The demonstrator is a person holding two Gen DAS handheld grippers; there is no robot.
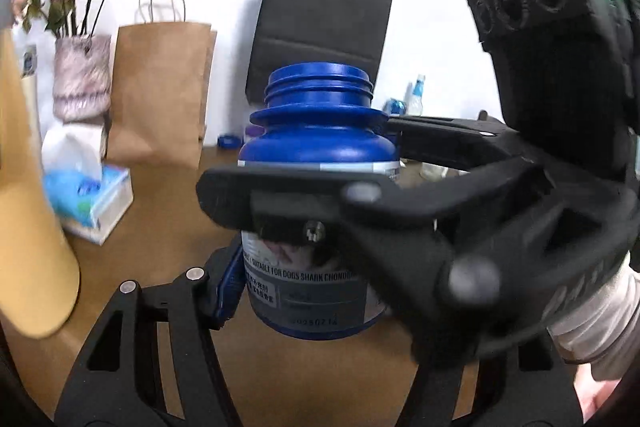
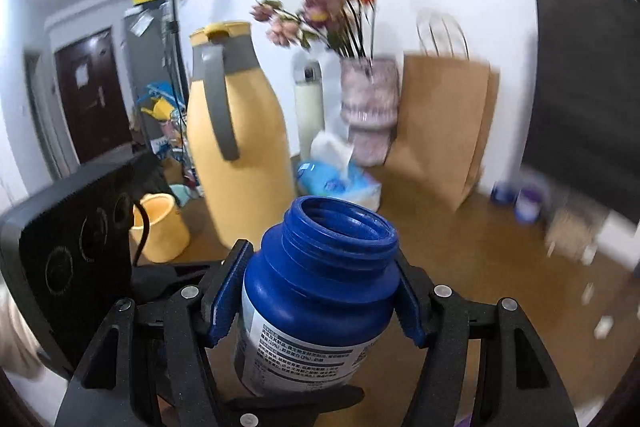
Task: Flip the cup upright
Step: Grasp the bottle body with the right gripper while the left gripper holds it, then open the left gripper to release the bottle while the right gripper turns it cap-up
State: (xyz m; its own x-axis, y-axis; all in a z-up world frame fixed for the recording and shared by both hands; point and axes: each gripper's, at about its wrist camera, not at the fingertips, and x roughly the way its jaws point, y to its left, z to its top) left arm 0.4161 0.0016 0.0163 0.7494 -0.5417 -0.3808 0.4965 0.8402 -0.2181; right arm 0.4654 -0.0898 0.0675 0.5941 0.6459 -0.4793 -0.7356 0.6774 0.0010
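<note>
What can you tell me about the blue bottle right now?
The blue bottle is glossy plastic with a threaded, uncapped neck; its open mouth faces up, tilted slightly. A white-and-grey printed label wraps the body. It is lifted off the brown tabletop. The right tongs clamp its shoulder with blue pads on both sides. The left tongs sit around its lower body, one blue pad at its side, the other hidden.

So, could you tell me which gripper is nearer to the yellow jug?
Left. The left gripper is close beside the jug, on its right; the right gripper, shut on the bottle, has it farther ahead to its left.
</note>
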